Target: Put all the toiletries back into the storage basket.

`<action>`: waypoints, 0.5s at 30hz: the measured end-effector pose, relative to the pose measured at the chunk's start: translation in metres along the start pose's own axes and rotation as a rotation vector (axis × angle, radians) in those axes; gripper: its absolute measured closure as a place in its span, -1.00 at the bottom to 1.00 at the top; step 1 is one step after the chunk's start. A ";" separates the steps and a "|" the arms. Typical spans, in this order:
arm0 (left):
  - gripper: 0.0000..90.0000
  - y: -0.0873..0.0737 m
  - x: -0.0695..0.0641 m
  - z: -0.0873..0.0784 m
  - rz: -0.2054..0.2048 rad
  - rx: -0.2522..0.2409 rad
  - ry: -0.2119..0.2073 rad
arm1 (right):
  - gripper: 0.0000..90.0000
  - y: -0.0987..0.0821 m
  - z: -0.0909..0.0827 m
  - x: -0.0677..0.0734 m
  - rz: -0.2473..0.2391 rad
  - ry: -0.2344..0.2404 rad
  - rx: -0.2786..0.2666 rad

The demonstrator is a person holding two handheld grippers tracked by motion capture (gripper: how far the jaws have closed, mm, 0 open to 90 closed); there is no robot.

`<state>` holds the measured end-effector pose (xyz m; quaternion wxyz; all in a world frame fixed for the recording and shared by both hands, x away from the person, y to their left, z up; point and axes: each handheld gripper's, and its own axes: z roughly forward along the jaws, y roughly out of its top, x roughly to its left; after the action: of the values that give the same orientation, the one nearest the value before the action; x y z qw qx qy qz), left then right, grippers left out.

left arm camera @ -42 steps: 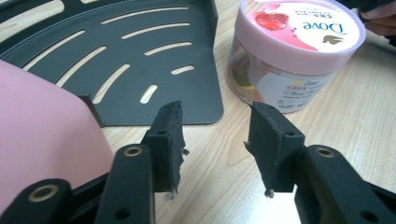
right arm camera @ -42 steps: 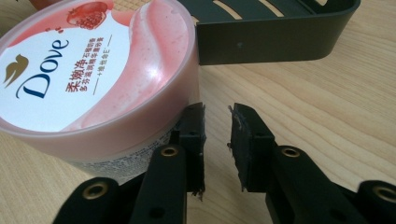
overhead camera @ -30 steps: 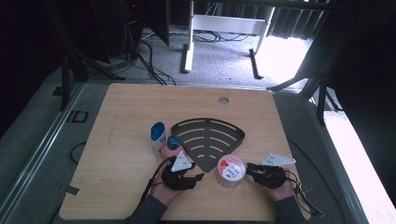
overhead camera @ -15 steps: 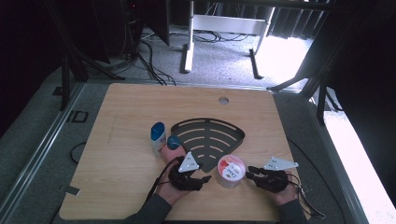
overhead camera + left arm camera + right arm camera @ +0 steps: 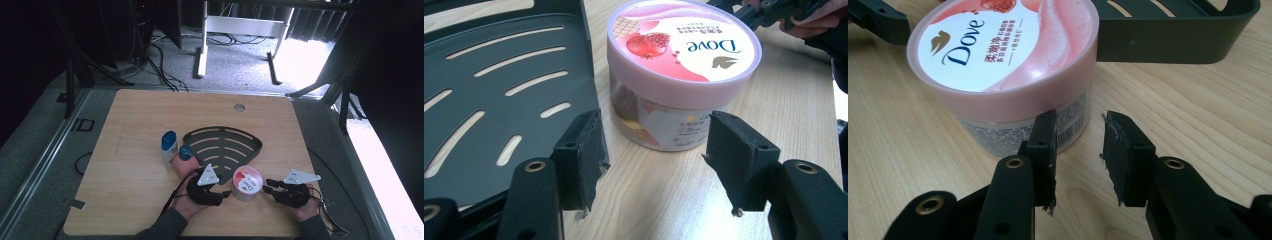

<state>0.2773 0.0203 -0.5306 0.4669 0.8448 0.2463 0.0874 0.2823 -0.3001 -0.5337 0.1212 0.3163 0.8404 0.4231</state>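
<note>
A: Tabletop (image 5: 130, 200): black slotted rack (image 5: 225, 145); pink-lidded Dove jar (image 5: 247, 183) upright just beside its near edge.

B: Left tongs (image 5: 226, 193): jaws spread, just been opening, jar ahead, untouched.

A: Right tongs (image 5: 268, 186): narrow gap, nothing between; jar just beside one jaw.

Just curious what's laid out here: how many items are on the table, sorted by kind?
Tubs with a pink lid: 1, the Dove tub
Bottles with blue caps: 2, the white bottle and the pink bottle
Black slotted racks: 1, the corner rack
Total: 4
</note>
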 end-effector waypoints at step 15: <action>-0.24 0.005 0.001 0.010 0.030 0.001 -0.047 | 0.25 -0.002 -0.003 0.004 -0.046 0.056 0.002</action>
<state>0.2840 0.0114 -0.5325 0.4707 0.8506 0.2225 0.0741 0.2770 -0.3004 -0.5333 0.1072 0.2852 0.8508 0.4282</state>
